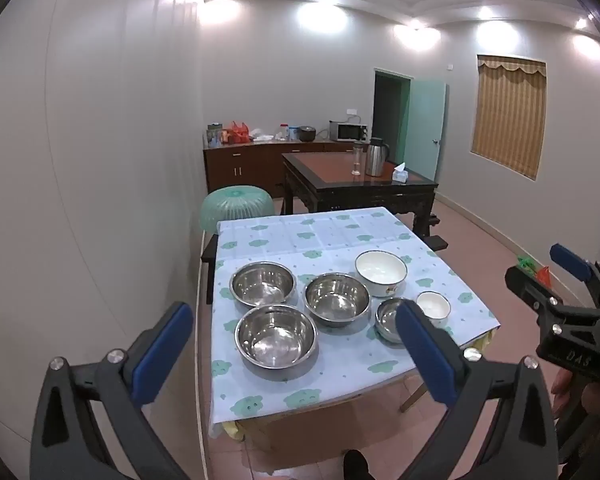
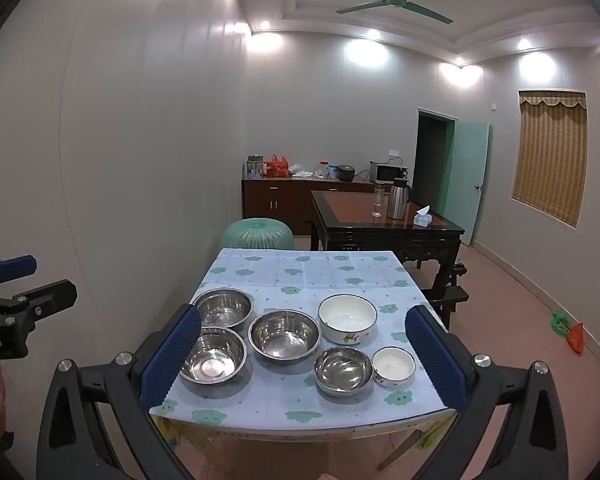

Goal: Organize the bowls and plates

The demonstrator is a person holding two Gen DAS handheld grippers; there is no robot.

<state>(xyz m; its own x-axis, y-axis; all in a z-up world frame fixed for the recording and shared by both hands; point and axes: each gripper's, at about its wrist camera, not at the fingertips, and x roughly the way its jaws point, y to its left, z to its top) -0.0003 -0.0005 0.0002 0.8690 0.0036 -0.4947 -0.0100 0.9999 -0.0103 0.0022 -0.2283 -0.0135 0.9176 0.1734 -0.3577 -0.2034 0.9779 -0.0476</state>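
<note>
Several bowls stand apart on a small table (image 1: 340, 236) with a light blue patterned cloth. There are three large steel bowls (image 1: 276, 335) (image 1: 263, 283) (image 1: 337, 299), a small steel bowl (image 1: 390, 318), a large white enamel bowl (image 1: 381, 272) and a small white bowl (image 1: 433, 305). The same bowls show in the right wrist view: steel bowls (image 2: 213, 355) (image 2: 285, 337) (image 2: 343, 369), white bowls (image 2: 348, 318) (image 2: 393, 366). My left gripper (image 1: 294, 344) is open and empty, held above and in front of the table. My right gripper (image 2: 304, 360) is open and empty, also before the near edge.
A green plastic stool (image 1: 236, 208) stands behind the table at the left. A dark wooden table (image 1: 340, 168) with a thermos and a tissue box stands farther back. A sideboard (image 1: 244, 160) lines the far wall. The left wall runs close along the table.
</note>
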